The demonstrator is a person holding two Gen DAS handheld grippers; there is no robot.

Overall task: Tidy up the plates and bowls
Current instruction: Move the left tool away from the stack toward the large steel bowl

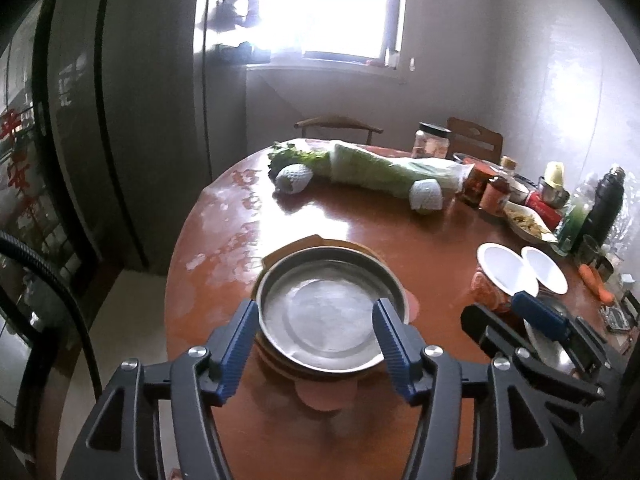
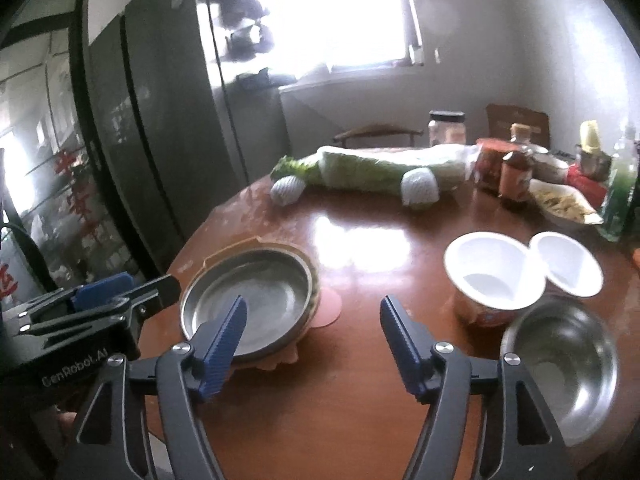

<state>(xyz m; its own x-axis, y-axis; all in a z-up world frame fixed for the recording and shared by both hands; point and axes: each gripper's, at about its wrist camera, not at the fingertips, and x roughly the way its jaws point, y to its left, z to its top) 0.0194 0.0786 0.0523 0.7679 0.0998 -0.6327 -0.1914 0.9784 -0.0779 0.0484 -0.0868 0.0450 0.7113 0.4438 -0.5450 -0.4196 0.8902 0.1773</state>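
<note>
A shallow steel plate [image 1: 326, 312] sits on an orange-brown dish near the table's front left; it also shows in the right wrist view [image 2: 252, 292]. My left gripper [image 1: 316, 316] is open and empty, its fingers either side of the plate just above it. My right gripper [image 2: 312, 320] is open and empty over bare table, right of the plate. Two white bowls [image 2: 494, 272] [image 2: 568, 262] and a steel bowl [image 2: 564, 364] stand to the right. The white bowls also show in the left wrist view [image 1: 506, 268].
The round brown table [image 2: 360, 400] holds a long cabbage [image 2: 384, 172], two foam-netted fruits [image 2: 418, 188], jars and bottles [image 2: 516, 172] and a snack plate [image 2: 564, 204] at the back right. A dark fridge [image 2: 168, 120] stands left.
</note>
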